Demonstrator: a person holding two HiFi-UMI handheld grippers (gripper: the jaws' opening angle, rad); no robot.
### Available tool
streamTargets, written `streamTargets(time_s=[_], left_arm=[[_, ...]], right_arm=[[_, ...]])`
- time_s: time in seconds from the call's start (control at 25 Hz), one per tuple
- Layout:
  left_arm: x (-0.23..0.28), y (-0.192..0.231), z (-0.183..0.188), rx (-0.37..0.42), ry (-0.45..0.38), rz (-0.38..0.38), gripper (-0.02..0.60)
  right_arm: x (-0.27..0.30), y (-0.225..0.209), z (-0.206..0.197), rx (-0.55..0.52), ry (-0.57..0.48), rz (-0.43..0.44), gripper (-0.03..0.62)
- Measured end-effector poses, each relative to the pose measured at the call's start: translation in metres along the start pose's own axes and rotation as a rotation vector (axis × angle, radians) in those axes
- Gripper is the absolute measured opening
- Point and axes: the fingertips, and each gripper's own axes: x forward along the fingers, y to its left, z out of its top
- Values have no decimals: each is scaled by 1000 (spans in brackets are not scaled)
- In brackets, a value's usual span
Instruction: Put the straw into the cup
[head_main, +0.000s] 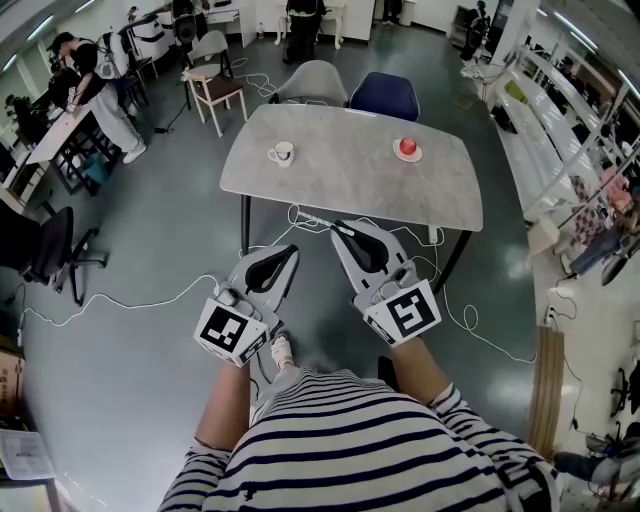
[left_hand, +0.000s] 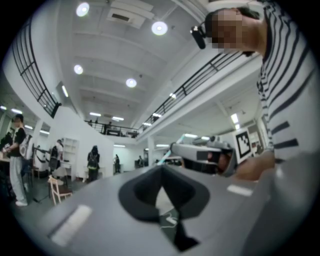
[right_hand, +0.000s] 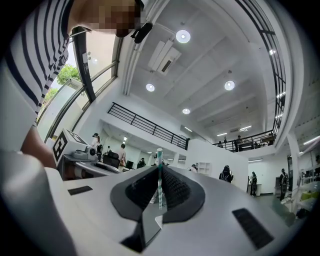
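Right gripper view: a striped straw (right_hand: 159, 187) is clamped upright between the fingers of the right gripper (right_hand: 159, 166). The fingers of the left gripper (left_hand: 162, 169) are pressed together, empty. The cup (head_main: 282, 152) is set well ahead on the tabletop (head_main: 350, 178). The thin straw could be tilted or dropped on the way, or the cup knocked. No legible writing is seen.

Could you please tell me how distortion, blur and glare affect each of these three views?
Head view: sharp, but fisheye bows the table edges and the floor. Left gripper view: the left gripper, close to the lens, is soft; ceiling lamps bloom. Right gripper view: the straw in the right gripper is crisp; corners vignette black.
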Motion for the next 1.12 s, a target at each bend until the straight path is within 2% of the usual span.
streamTargets(time_s=[0.24, 0.56, 0.88, 1.12], left_arm=[[8, 10, 1, -20, 1, 7, 8], [14, 35, -11, -34, 11, 0, 8], [33, 88, -29, -75, 8, -7, 8], [54, 146, -43, -80, 10, -22, 8]], right_arm=[[7, -11, 3, 0, 5, -5, 23], [29, -18, -13, 5, 27, -8, 23], [73, -34, -43, 16, 74, -15, 23], [124, -56, -63, 19, 84, -39, 23]])
